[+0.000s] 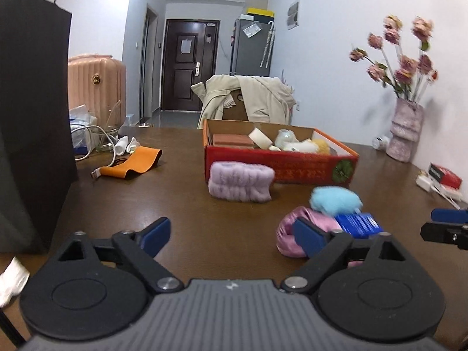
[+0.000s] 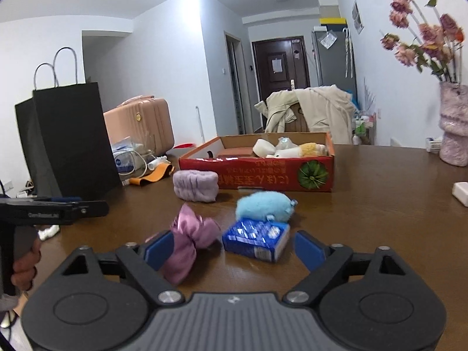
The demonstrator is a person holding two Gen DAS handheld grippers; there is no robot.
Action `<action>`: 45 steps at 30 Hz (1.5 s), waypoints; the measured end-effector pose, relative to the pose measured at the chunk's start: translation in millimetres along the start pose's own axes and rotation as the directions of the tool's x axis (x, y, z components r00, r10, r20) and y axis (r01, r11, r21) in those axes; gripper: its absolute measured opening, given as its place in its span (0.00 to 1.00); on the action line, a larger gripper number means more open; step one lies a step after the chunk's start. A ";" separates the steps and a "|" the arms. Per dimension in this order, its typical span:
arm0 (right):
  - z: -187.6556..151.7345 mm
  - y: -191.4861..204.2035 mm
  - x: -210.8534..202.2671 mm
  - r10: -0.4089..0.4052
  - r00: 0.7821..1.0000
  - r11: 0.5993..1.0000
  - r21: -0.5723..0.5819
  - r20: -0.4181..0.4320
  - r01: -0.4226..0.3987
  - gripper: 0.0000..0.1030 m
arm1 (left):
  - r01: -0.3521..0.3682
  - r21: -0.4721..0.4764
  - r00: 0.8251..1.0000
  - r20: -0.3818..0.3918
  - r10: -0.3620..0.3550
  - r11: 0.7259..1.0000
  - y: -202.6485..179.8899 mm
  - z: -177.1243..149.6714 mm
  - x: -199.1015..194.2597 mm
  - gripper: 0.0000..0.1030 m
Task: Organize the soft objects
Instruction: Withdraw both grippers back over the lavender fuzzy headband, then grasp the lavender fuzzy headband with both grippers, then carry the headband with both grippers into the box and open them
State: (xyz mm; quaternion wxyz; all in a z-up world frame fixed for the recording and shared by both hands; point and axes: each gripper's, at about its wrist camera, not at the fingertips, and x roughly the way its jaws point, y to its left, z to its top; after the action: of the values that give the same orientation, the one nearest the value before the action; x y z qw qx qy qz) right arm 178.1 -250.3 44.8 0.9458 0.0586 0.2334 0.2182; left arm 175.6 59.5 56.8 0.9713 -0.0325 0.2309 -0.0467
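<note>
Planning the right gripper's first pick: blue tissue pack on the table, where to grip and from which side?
Grip the blue tissue pack across its two short ends, coming from the near side, low. It lies flat with its long face toward the open right gripper; the blue plush crowds its far edge and the pink satin scrunchie sits to its left.

your left gripper [image 1: 234, 235] and right gripper [image 2: 231, 248] look alike: a ribbed grey housing with a small pale mark at its front edge, two round black discs, and black angular linkage arms pinned with silver screws. the fingers [image 1: 156, 232] carry blue pads. from the right camera, your left gripper's black side bears small white lettering, and your hand [image 2: 25, 266] wraps its dark handle.
</note>
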 end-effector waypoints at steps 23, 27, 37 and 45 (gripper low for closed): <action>89.2 4.2 240.1 0.196 0.956 0.970 0.189 -0.217 -0.156 0.27 | 0.300 0.000 0.938 -0.184 -0.295 0.954 35.8 31.1 138.3 0.39; 72.7 16.8 241.5 0.172 0.946 0.980 0.144 -0.276 -0.136 0.27 | 0.310 -0.085 0.938 -0.133 -0.319 0.947 46.4 33.7 131.3 0.58; 54.8 8.7 234.9 0.186 0.941 0.966 0.229 -0.284 -0.122 0.33 | 0.283 -0.204 0.921 -0.216 -0.325 0.937 55.6 26.5 171.4 0.31; 68.3 25.7 175.7 0.215 0.962 0.965 0.192 -0.170 -0.181 0.20 | 0.282 -0.201 0.943 -0.123 -0.309 0.938 41.2 34.7 107.3 0.26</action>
State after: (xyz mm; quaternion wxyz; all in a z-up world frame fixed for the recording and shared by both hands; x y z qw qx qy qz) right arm 340.0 -150.5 37.6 0.8837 0.1433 0.3336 0.2953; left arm 289.7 90.6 36.4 0.9257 -0.1511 0.3002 -0.1736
